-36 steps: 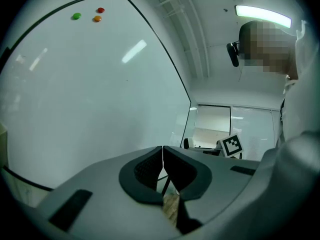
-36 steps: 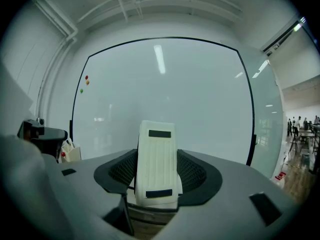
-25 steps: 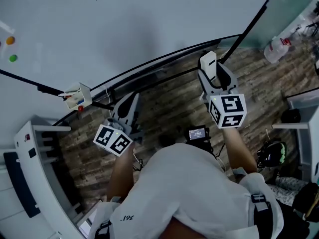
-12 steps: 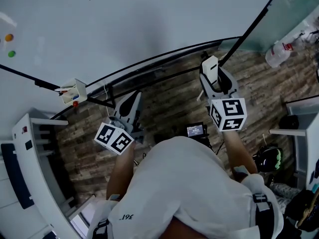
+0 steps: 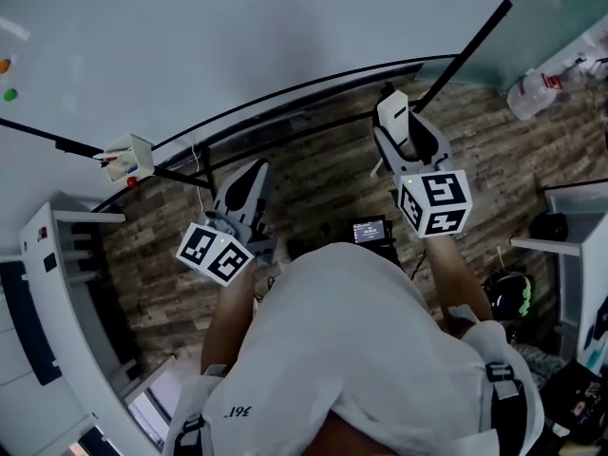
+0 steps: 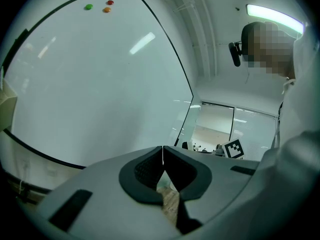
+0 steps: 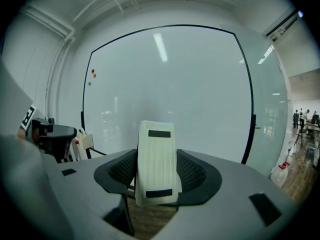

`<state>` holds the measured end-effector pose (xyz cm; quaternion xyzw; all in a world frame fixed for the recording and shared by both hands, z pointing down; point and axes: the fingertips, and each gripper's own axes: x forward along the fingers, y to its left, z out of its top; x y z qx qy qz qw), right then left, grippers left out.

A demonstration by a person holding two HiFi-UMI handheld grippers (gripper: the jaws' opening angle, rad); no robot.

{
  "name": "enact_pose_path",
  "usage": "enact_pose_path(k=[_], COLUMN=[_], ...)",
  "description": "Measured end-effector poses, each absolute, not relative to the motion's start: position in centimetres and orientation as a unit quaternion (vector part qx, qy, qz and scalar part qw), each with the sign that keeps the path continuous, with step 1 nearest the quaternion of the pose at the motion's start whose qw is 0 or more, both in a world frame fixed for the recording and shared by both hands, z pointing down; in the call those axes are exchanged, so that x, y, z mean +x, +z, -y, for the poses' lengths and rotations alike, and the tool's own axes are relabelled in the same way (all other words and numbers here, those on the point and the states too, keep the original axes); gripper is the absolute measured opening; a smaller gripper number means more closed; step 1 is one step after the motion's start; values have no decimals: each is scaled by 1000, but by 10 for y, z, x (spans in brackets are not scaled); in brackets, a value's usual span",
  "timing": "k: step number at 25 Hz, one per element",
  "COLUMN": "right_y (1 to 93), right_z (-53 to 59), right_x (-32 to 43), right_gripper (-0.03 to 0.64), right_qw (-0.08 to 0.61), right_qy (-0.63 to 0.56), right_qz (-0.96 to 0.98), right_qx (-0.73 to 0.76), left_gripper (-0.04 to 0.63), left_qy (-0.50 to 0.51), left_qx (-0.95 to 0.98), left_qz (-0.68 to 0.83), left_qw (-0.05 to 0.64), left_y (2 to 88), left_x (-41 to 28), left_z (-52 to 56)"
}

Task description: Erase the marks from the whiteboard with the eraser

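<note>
The whiteboard (image 5: 237, 36) fills the top of the head view and looks blank, with no marks visible on it (image 7: 170, 89). My right gripper (image 5: 399, 126) is shut on a white eraser (image 7: 157, 164), held upright a little short of the board's lower edge. My left gripper (image 5: 249, 186) hangs lower to the left, shut with nothing between its jaws (image 6: 162, 164). Three small coloured magnets (image 6: 100, 6) sit near the board's upper left corner.
A small white marker holder (image 5: 123, 157) with a red-capped pen hangs at the board's lower left edge. A white shelf unit (image 5: 57, 283) stands left of me. A plastic bottle (image 5: 537, 84) lies on the wood floor at right. A glass wall (image 7: 295, 114) adjoins the board's right.
Both grippers have drifted slightly up and left in the head view as the camera shifted. The right one still holds the eraser; the left one stays shut.
</note>
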<state>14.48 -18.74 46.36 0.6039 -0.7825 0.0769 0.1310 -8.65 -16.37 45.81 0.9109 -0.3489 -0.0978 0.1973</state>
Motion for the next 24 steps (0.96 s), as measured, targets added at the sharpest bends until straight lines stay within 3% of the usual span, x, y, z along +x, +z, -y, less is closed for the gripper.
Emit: enact_pose_path(k=[24], right_y=[463], right_z=[196], right_x=[152], right_gripper=[256], right_qw=[123], right_qy=[84], right_qz=[785], right_qx=[601], left_gripper=[8], left_qy=[-85], left_qx=[920], left_qz=[326], left_qw=[201], left_y=[460], left_x=[-60], left_z=[169])
